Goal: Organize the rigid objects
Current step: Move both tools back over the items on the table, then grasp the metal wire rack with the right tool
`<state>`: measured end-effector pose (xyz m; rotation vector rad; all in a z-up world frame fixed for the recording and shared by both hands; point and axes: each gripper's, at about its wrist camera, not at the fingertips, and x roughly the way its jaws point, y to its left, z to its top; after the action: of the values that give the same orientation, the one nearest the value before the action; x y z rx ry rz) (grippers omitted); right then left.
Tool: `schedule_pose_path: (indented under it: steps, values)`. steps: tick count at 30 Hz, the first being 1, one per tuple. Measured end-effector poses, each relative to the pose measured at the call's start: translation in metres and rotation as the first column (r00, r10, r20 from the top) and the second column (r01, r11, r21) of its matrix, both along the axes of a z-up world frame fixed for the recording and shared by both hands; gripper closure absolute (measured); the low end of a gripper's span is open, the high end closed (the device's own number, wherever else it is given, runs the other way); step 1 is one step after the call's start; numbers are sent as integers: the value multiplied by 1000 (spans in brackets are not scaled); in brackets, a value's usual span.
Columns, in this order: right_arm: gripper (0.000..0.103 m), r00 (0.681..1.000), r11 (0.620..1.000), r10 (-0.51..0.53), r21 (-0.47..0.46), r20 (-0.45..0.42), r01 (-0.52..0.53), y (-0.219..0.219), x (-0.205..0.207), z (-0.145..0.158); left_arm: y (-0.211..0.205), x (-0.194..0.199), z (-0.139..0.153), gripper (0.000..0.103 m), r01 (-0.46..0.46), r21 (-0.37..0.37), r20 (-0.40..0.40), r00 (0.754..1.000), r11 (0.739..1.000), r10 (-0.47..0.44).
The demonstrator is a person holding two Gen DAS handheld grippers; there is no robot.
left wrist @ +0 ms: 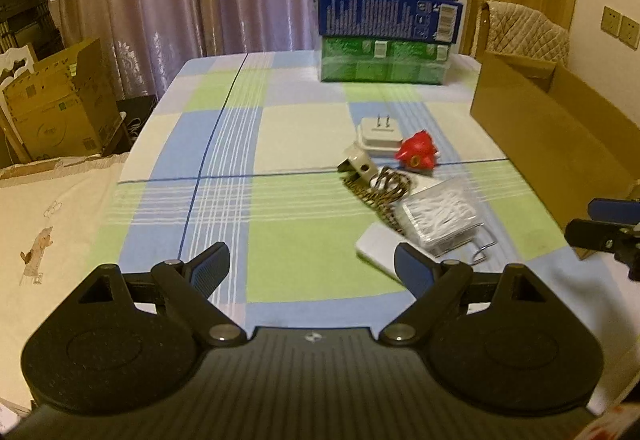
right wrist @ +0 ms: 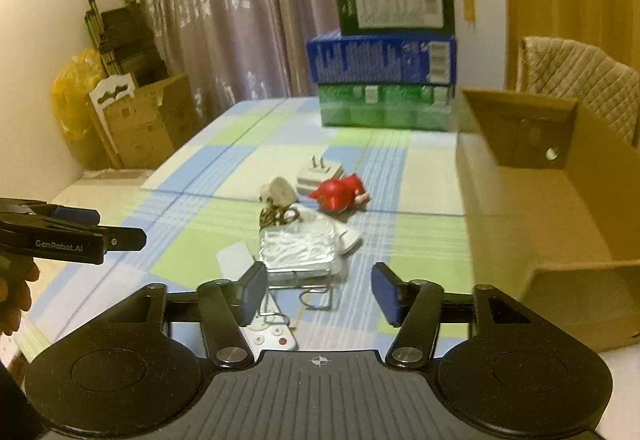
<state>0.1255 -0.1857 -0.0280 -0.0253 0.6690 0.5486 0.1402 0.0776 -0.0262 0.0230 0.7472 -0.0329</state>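
Note:
A small pile lies on the checked tablecloth (left wrist: 280, 200): a white plug adapter (left wrist: 379, 131), a red toy (left wrist: 416, 153), a beige clip (left wrist: 358, 160), a patterned cord (left wrist: 386, 188), a clear box of white bits (left wrist: 440, 220) and a flat white item (left wrist: 376, 250). The same pile shows in the right wrist view: adapter (right wrist: 318, 172), red toy (right wrist: 340, 194), clear box (right wrist: 298, 248), plus a white remote (right wrist: 272, 336) under my right gripper. My left gripper (left wrist: 312, 272) is open and empty, left of the pile. My right gripper (right wrist: 316, 290) is open and empty, just before the clear box.
An open cardboard box (left wrist: 552, 128) stands at the table's right edge; it also shows in the right wrist view (right wrist: 560, 200). Stacked green, blue and dark boxes (left wrist: 388, 20) stand at the back. Cartons (left wrist: 60, 100) and curtains are beyond the left edge.

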Motion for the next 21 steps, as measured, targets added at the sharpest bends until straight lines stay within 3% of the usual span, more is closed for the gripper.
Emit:
schedule_pose_path:
  steps: [7,21]
  values:
    - [29,998,1000,21,-21,-57,-23,19,21,-32,9,14,-36,16,-3,-29,-70,998,1000,1]
    - [26,991,998,44,-46,-129,-51,54,62,-65,1,30,-59,16,26,-77,-123,992,997,-35]
